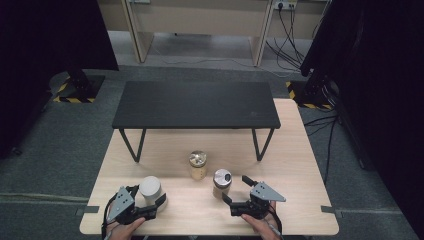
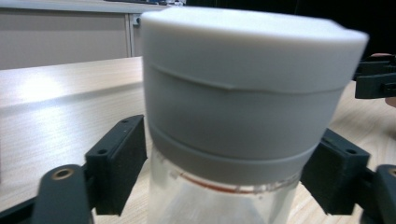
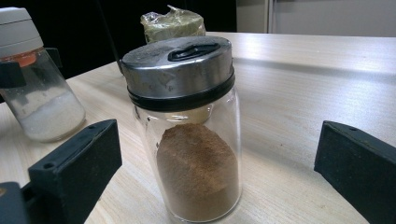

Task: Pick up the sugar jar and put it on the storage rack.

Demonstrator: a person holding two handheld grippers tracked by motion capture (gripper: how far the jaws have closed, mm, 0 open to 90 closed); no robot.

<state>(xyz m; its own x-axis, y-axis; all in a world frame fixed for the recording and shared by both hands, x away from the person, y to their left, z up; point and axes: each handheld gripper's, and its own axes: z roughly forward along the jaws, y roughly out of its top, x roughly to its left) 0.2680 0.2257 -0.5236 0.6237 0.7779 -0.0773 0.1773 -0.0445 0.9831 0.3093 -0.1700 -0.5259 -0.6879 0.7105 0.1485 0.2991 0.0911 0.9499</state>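
Near the front edge of the surface (image 1: 295, 150), toward its left corner, the left gripper (image 1: 148, 200) had its jaws on either side of a white-capped jar (image 1: 150, 190), just under the grey cap; the left gripper view showed them close against the clear glass neck, with white grains in the jar seen from the right gripper view, though whether the pads pressed the glass could not be told. The jar stood upright. To the right along the same front edge, the right gripper (image 1: 236, 189) held its jaws wide apart, gripping nothing, with a metal-capped jar (image 1: 221, 183) of brown powder standing upright between them and touching neither. A little farther back, near the middle of the surface, stood a third jar (image 1: 198, 164) with a crinkled foil-like top, apart from the other two. Behind it, across the far half of the surface, stood a low black bench (image 1: 195, 104) on thin angled legs.
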